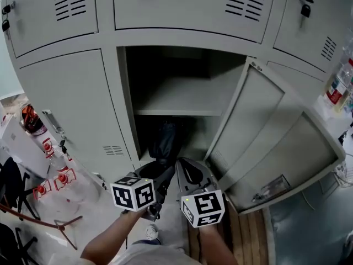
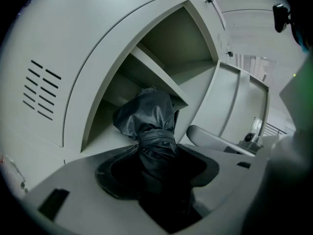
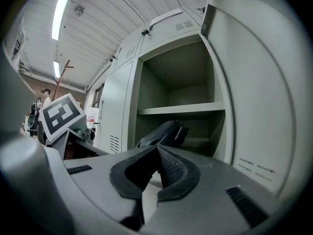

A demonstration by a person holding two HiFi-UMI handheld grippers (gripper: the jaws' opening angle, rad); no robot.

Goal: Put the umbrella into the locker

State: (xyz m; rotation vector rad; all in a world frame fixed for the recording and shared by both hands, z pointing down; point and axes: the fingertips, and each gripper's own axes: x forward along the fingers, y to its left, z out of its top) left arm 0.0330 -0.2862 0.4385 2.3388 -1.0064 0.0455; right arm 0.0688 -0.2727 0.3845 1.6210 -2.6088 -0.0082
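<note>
A folded black umbrella [image 1: 165, 139] [image 2: 146, 119] is clamped in my left gripper [image 1: 160, 171] [image 2: 156, 155], whose pads press on its wrapped fabric. Its far end points into the lower compartment of the open grey locker [image 1: 182, 101], under the shelf [image 2: 161, 80]. In the right gripper view the umbrella [image 3: 164, 132] shows just ahead of the opening. My right gripper [image 1: 190, 173] [image 3: 159, 153] is beside the left one, shut, with nothing between its pads. The locker door [image 1: 265, 137] [image 3: 264, 92] stands swung open to the right.
Closed locker doors surround the open one; a key [image 1: 304, 7] hangs from an upper right door. Red-and-white objects [image 1: 55, 181] lie on the floor at left. Bottles [image 1: 336, 90] stand at the far right. The left gripper's marker cube [image 3: 61, 115] is near the right gripper.
</note>
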